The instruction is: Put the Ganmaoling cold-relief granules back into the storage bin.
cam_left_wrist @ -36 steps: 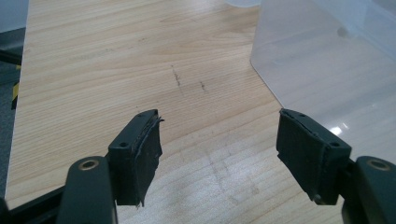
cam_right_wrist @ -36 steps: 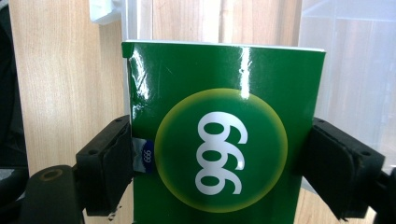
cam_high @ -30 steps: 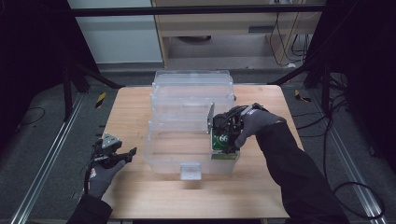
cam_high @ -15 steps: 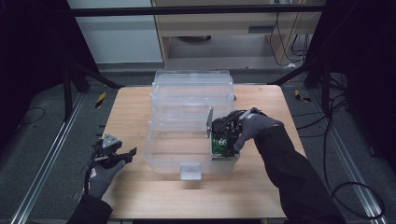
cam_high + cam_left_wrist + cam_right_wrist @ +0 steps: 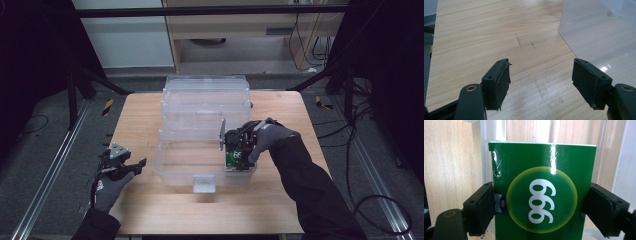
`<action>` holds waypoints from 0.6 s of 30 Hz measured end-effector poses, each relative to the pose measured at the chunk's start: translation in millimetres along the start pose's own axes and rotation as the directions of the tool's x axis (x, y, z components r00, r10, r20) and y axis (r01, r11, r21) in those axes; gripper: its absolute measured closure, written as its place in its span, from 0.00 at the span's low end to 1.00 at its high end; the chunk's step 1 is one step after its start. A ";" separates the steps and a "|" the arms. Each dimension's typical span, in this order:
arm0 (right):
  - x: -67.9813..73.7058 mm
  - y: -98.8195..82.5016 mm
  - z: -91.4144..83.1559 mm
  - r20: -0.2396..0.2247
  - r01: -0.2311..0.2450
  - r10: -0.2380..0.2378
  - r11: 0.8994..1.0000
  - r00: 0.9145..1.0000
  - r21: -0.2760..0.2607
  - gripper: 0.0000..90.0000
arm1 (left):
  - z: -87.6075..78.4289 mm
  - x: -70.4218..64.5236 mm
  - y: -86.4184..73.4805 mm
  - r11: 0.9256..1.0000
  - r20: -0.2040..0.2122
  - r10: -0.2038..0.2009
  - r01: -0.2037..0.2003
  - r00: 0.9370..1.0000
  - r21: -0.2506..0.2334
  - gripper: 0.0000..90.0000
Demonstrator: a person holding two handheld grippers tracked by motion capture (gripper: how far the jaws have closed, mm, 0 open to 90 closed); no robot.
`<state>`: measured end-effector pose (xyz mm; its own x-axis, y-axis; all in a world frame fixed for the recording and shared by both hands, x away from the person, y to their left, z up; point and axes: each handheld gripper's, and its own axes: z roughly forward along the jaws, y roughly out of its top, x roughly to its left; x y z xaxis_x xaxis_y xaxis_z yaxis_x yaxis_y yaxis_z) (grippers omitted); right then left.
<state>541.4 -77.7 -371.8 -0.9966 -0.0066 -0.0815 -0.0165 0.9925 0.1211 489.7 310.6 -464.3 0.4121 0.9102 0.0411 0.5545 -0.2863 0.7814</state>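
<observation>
The right gripper (image 5: 541, 202), fingers grasping a glossy green cardboard box (image 5: 541, 182), is lowering it into the clear plastic bin (image 5: 200, 150) at frame centre; next, release. The left gripper (image 5: 541, 77) hangs released.

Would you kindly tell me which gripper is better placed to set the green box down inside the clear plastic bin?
Right gripper: it clamps the green box over the bin. Left gripper is open, outside.

The green box (image 5: 541, 195) had a big white "999" printed inside a yellowish circle on its front, turned sideways in the right gripper view. A small blue tab at its left edge also read "999". From the high view the digits on it were too small to read properly.
</observation>
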 end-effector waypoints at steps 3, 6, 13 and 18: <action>-0.7 -1.4 3.0 -0.010 -0.022 0.022 1.000 1.000 -0.017 0.19 | 0.2 0.0 -0.2 1.000 0.000 0.001 -0.001 1.000 0.002 0.33; -0.4 -3.5 4.5 -0.008 -0.025 0.024 0.999 1.000 -0.028 0.18 | 1.1 -0.1 -0.6 1.000 0.000 0.002 -0.002 1.000 0.005 0.33; -0.1 -3.2 5.2 -0.004 -0.028 0.028 0.999 1.000 -0.020 0.17 | 0.5 -0.4 -0.3 1.000 0.000 0.002 -0.002 1.000 0.004 0.33; 0.6 -3.8 7.7 0.000 -0.026 0.026 0.999 1.000 -0.022 0.18 | 0.6 -0.5 -0.3 1.000 0.000 0.002 -0.002 1.000 0.005 0.33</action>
<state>541.5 -80.6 -380.0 -0.9967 0.0197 -0.0788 0.0081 0.9895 0.1445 489.7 310.1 -464.9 0.4137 0.9094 0.0427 0.5569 -0.2899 0.7784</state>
